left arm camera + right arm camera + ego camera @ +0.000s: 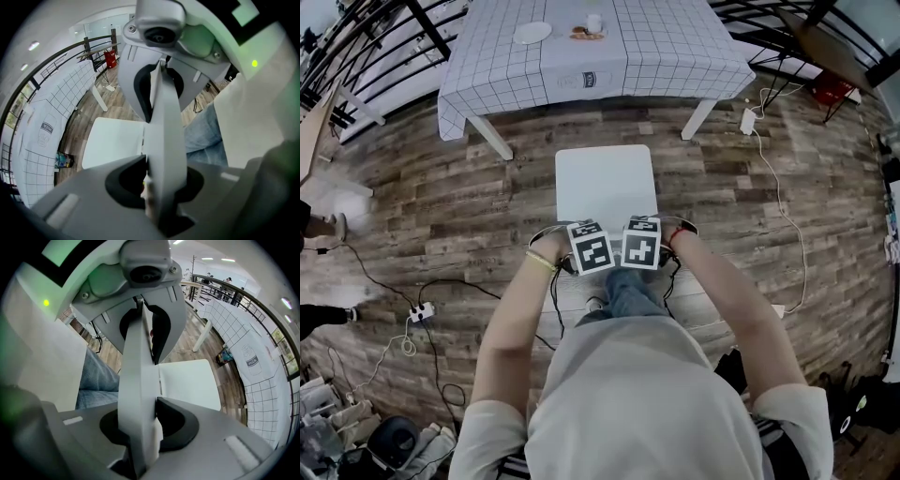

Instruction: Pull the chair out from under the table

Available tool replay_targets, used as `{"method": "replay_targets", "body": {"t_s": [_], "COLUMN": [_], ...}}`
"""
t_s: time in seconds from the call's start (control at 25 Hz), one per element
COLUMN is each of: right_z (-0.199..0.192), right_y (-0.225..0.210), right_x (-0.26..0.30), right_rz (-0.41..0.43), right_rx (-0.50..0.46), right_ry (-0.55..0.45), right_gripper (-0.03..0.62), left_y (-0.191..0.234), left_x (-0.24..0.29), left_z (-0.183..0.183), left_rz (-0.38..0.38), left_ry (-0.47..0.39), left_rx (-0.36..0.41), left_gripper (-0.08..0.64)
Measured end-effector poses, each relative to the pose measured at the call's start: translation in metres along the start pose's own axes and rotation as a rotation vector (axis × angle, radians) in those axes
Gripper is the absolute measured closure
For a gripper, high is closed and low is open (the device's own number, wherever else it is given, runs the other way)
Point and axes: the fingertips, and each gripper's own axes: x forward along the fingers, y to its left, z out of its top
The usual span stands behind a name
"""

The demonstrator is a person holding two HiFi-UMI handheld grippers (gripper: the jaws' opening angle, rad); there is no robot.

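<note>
fingers (123,182) clamp the flat, smooth white chair (605,183).

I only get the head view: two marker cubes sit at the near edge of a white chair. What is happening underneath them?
Observer: The left gripper view shows the left gripper with its jaws closed on the chair back, seen edge-on.
Visitor: And the other cube?
Observer: In the right gripper view, the right gripper clamps the same chair back.
Visitor: Is anything hidden below the table?
Observer: Yes, a small colourful item lies on the floor by the tablecloth. I cannot tell what it is.
</note>
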Motion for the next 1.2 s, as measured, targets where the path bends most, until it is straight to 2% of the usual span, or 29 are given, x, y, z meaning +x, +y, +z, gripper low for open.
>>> {"method": "replay_targets", "body": {"t_s": [0.4, 0.68, 0.84, 1.0, 1.04, 1.2], "right_z": [0.002, 0.005, 0.013, 0.017, 0.019, 0.027], "right_y": [0.006, 0.009, 0.010, 0.009, 0.008, -0.001], "right_x": [-0.021, -0.052, -0.069, -0.084, -0.087, -0.095], "right_rz": [0.023, 0.004, -0.009, -0.012, -0.017, -0.056], "right_rx": [0.007, -0.040, -0.056, -0.070, -0.070, -0.055], "right_ry": [-0.013, -0.008, -0.024, -0.012, -0.014, -0.040], "right_gripper": [0.477, 0.483, 0.502, 0.540, 0.548, 0.581], "left_y": [-0.004, -0.009, -0.011, -0.008, -0.008, -0.002], "left_x": [-0.022, -0.052, -0.066, -0.083, -0.088, -0.107], "left_z": [0.005, 0.012, 0.013, 0.016, 0.017, 0.026], "left_rz": [0.004, 0.001, -0.003, -0.015, -0.015, 0.012], "left_ry": [-0.020, -0.065, -0.073, -0.089, -0.101, -0.164], "left_rx": [0.029, 0.033, 0.029, 0.008, 0.005, -0.005], "left_gripper": [0.462, 0.462, 0.463, 0.496, 0.530, 0.541]}}
